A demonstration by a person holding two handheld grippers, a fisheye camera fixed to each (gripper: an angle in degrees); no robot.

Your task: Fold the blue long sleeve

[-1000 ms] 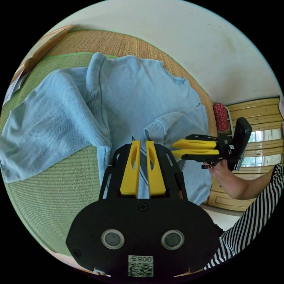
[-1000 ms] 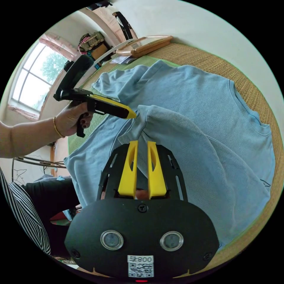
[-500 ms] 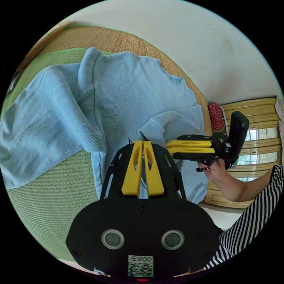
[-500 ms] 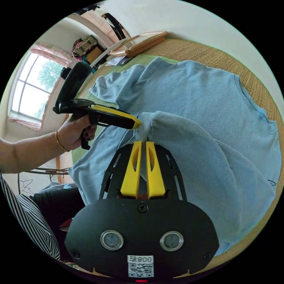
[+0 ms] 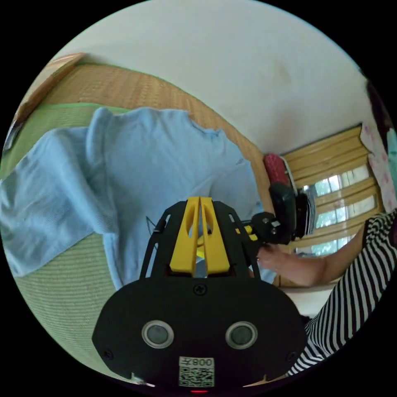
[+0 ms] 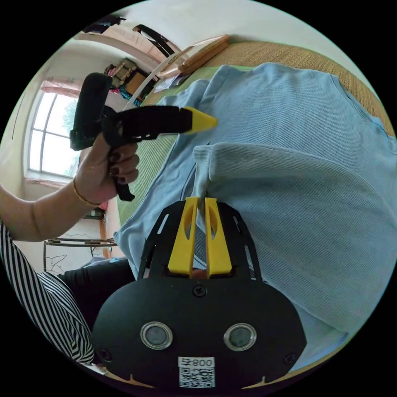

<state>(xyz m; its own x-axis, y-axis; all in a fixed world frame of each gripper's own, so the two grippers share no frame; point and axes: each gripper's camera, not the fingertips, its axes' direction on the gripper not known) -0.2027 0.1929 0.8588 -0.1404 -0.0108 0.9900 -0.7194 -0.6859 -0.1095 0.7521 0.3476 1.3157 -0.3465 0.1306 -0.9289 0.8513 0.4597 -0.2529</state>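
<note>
Since a second ago, your left gripper [image 6: 206, 120] lifted off the cuff [image 6: 206, 159] and hung above the blue long sleeve [image 6: 289, 124], its yellow jaws pressed together on nothing. Your right gripper [image 6: 199, 203] kept its jaws nipped on that cuff's edge, narrow, with cloth between them.

You had the shirt spread flat on the green mat [image 5: 58, 264], long axis running from the hem near you toward the neckline [image 5: 198, 126] by the wall [image 5: 231, 66]. One sleeve was folded across the chest, cuff end toward you.

From the right gripper view you could see the pinch itself. From the left gripper view you could see the other sleeve [image 5: 45, 206] trailing off across the mat, and your right gripper [image 5: 244, 231] mostly hidden behind the left one [image 5: 200, 202].
</note>
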